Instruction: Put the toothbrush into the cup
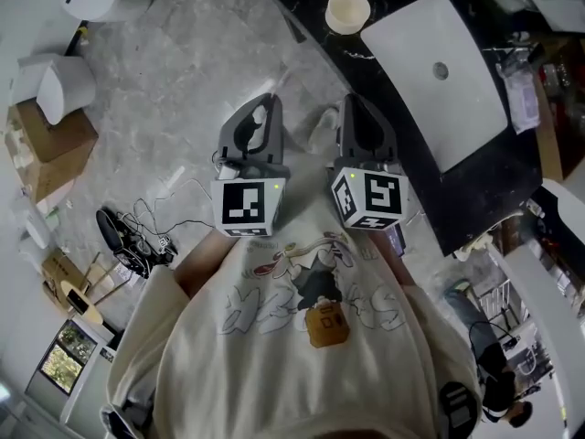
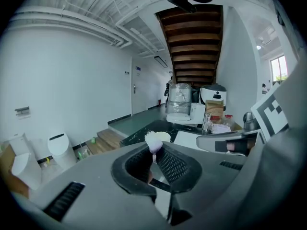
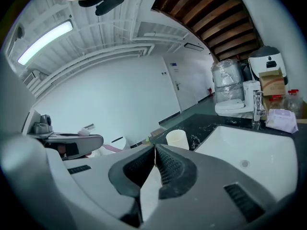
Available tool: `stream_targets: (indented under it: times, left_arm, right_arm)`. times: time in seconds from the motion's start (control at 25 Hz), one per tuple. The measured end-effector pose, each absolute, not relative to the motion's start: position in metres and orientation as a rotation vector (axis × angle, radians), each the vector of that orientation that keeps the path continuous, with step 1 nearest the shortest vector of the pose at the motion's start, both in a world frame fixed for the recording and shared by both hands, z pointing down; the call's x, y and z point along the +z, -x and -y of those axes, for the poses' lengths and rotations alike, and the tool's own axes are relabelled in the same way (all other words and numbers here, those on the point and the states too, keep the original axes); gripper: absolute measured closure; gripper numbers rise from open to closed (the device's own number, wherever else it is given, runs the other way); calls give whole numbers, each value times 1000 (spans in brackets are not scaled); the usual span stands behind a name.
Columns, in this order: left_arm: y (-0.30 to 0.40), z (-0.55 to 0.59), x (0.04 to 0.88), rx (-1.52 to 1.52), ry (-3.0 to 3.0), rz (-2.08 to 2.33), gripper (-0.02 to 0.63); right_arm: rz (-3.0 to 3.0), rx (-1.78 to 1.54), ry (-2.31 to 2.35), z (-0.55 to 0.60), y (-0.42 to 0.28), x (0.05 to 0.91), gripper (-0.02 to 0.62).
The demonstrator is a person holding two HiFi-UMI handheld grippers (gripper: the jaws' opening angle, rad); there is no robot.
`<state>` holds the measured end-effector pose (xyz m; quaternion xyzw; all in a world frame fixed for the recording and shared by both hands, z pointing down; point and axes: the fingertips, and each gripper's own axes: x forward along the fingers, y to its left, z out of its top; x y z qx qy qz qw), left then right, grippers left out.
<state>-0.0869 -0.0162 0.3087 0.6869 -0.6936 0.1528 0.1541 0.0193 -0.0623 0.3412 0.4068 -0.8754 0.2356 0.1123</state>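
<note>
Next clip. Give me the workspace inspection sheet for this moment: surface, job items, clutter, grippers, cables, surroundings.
Surface: black stone counter with an inset white sink.
Job's things: cream cup upright on the counter beside the sink; toothbrush held, bristle head poking out past the fingers.
Clutter: bottles and packets at the counter's far end.
Grippers: left gripper shut on the toothbrush; right gripper shut, nothing between its fingers.
Cables: tangled leads on the floor.
Surroundings: cardboard boxes; grey marbled floor.

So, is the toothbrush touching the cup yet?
Apart. Head view shows the cup on the counter, well ahead of the left gripper holding the toothbrush.
</note>
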Motion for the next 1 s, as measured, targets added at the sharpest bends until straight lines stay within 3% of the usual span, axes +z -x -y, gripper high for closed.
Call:
stream_targets:
  times: [1.0]
  left_arm:
    - [104, 145, 293, 407, -2256, 1695, 574]
  right_arm:
    - [2420, 645, -1481, 154, 7, 332, 572]
